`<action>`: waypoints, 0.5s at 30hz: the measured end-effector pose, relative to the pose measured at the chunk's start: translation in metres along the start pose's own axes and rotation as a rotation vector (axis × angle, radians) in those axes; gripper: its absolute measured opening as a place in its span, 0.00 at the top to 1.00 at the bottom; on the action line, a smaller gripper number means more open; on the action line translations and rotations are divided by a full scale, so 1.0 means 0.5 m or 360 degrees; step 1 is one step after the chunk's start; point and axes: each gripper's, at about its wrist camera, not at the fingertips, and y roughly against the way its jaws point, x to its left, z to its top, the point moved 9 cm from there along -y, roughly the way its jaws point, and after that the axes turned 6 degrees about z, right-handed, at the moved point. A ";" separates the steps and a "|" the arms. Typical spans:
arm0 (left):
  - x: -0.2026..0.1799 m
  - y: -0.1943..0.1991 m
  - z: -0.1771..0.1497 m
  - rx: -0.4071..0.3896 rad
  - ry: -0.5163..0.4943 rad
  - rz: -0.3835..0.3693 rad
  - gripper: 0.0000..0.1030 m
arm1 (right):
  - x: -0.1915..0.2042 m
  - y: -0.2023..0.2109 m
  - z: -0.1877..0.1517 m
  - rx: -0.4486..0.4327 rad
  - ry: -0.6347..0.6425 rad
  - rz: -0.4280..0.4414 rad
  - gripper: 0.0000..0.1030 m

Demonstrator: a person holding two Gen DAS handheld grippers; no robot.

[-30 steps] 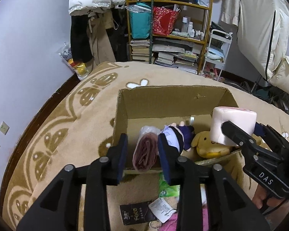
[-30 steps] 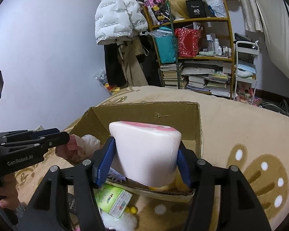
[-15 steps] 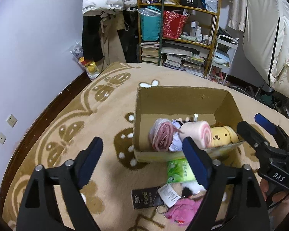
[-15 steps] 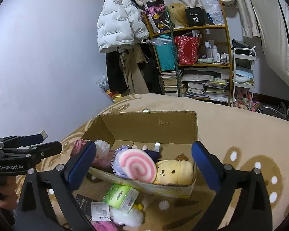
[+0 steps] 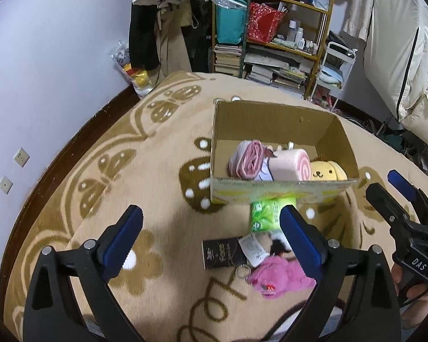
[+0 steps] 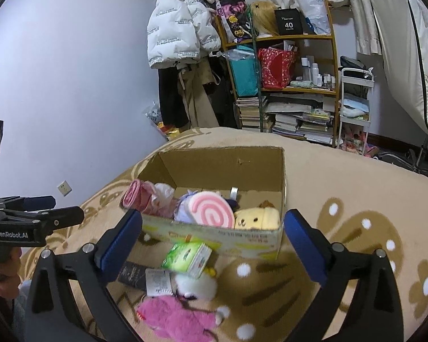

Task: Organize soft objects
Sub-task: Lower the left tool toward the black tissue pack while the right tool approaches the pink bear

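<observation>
An open cardboard box [image 5: 274, 119] [image 6: 222, 162] stands on the tan rug. In it lie a pink rolled cloth [image 5: 246, 159] [image 6: 135, 196], a pink swirl roll plush [image 5: 292, 166] [image 6: 212, 209] and a yellow dog plush [image 5: 328, 172] [image 6: 256, 218]. In front of the box lie a green tissue pack [image 5: 264, 213] [image 6: 187, 258], a white fluffy toy [image 6: 195, 286], a pink fluffy toy [image 5: 278, 278] [image 6: 174, 313] and a dark card [image 5: 219, 252]. My left gripper [image 5: 211, 240] is open and empty, above the rug before the box. My right gripper [image 6: 214, 246] is open and empty over the loose items.
A cluttered shelf [image 5: 271, 28] [image 6: 285, 85] with books and bags stands behind the rug. Coats [image 6: 179, 28] hang on the wall. A white cart [image 6: 355, 108] stands right of the shelf. The purple wall [image 5: 57, 71] runs along the left.
Both grippers opened and let go: the pink rolled cloth and the swirl roll plush now lie in the box. Both grippers have drawn back from the box.
</observation>
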 end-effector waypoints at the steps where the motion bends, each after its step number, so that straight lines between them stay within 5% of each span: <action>1: 0.000 0.001 -0.003 0.0008 0.0002 0.0000 0.07 | 0.005 0.004 -0.006 0.0011 -0.0001 0.0000 0.00; 15: 0.006 -0.023 -0.073 0.0244 0.0034 -0.0040 0.07 | 0.036 0.003 -0.090 0.0209 -0.0071 0.0022 0.00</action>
